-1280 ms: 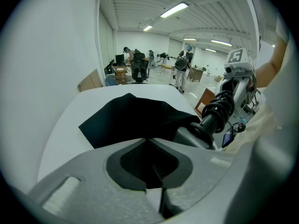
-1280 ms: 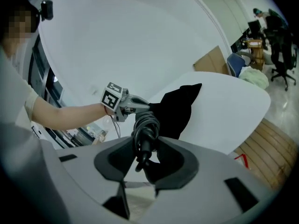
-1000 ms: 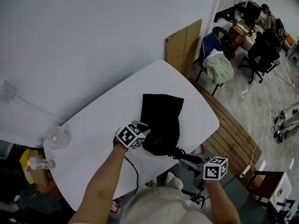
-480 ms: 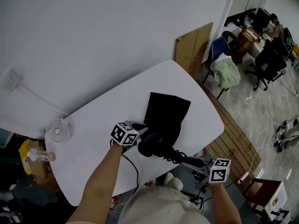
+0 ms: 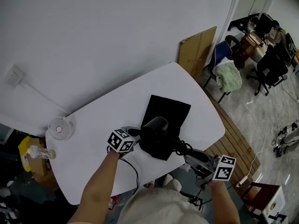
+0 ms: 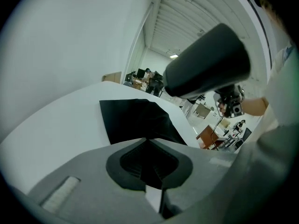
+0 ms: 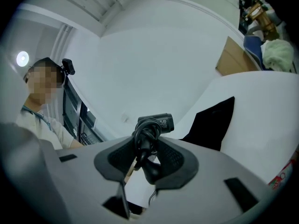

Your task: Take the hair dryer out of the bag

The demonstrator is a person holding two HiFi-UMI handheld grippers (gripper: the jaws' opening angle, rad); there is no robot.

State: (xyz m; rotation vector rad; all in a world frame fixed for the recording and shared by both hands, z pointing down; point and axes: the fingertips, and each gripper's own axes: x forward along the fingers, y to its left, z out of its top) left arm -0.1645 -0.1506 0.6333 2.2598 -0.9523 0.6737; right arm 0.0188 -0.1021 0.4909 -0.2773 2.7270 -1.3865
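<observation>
White table [image 5: 93,125] below, right gripper [image 7: 147,146] clamps the hair dryer [image 5: 154,125] by its handle, left gripper [image 6: 149,141] pinches the bag [image 5: 170,111] at 8 o'clock; the wrapped cord [image 7: 145,129] could let the handle slip

Black hair dryer [image 5: 154,125] hangs above flat black bag [image 5: 171,108].

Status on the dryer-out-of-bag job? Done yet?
Done: the hair dryer is out, in the air above the bag, which lies flat on the table. In hand: right hand-held gripper clamps its cord-wrapped handle; left hand-held gripper pinches the bag's edge. Left: probably set it down and let go.
</observation>
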